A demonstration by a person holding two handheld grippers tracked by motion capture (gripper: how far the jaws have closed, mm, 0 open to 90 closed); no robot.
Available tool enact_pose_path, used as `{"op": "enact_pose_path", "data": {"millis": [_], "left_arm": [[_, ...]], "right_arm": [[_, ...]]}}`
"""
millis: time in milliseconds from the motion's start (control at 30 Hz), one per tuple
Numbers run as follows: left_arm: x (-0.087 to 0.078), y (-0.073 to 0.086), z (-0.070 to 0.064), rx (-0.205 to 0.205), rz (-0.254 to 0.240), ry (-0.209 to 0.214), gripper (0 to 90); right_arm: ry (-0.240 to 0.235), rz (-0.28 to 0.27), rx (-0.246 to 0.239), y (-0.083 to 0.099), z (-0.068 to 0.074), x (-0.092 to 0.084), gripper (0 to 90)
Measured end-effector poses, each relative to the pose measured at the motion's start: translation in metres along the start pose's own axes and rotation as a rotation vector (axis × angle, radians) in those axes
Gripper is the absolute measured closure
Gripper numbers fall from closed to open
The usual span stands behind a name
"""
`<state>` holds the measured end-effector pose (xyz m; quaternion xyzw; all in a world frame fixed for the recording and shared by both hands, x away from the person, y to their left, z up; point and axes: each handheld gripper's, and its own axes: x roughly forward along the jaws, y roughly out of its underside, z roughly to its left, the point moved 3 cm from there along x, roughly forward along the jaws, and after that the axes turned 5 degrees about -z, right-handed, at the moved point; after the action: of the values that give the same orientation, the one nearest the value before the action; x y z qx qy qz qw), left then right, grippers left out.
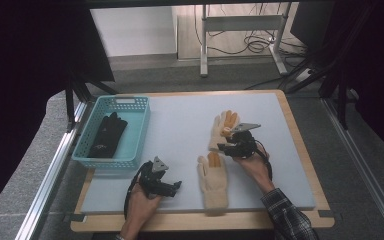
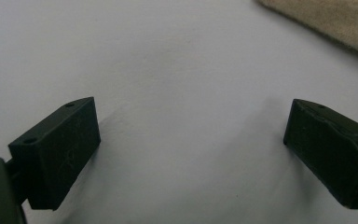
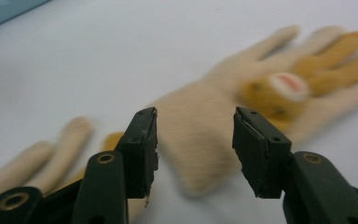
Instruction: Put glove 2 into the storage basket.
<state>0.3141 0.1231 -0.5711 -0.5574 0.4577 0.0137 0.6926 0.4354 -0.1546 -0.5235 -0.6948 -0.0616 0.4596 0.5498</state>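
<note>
Two cream knit gloves with orange fingers lie on the pale table mat (image 1: 180,130), right of centre. The far glove (image 1: 223,127) lies fingers pointing away, its cuff end under the right gripper (image 1: 228,148). The near glove (image 1: 213,181) lies just below it, cuff toward the near table edge, fingers pointing far. The two gloves are close, whether touching cannot be told.

Right gripper jaws stand part open, nothing clamped; in the right gripper view the far glove (image 3: 242,107) sits beyond the gap between the jaws, blurred, an orange animal-face patch on its back, pads not pressing on it. The near glove's fingers (image 3: 37,149) show at left of that view.

Left gripper (image 1: 176,186) rests near the near-left part of the mat, pointing right toward the near glove, well short of it. Its jaws are wide apart over bare mat, holding nothing; a glove's cream edge (image 2: 326,21) shows at the top right of the left gripper view.

Far left, a teal basket (image 1: 87,150) holds a black glove (image 1: 107,135)
</note>
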Motion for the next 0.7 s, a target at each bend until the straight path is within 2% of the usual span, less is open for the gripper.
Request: {"op": "enact_pose_path", "data": {"millis": [133, 300, 567, 700], "left_arm": [[0.000, 0.000, 0.000, -0.001, -0.001, 0.000, 3.8], [0.000, 0.000, 0.000, 0.001, 0.000, 0.000, 3.8], [0.000, 0.000, 0.000, 0.001, 0.000, 0.000, 3.8], [0.000, 0.000, 0.000, 0.001, 0.000, 0.000, 3.8]], "right_arm": [[0.056, -0.007, 0.021, -0.005, -0.023, 0.001, 47.3], [0.084, -0.012, 0.026, -0.011, -0.040, 0.007, 44.9], [0.094, 0.009, 0.016, -0.012, -0.045, 0.030, 37.8], [0.128, 0.035, 0.004, -0.009, -0.046, 0.043, 41.2]]}}
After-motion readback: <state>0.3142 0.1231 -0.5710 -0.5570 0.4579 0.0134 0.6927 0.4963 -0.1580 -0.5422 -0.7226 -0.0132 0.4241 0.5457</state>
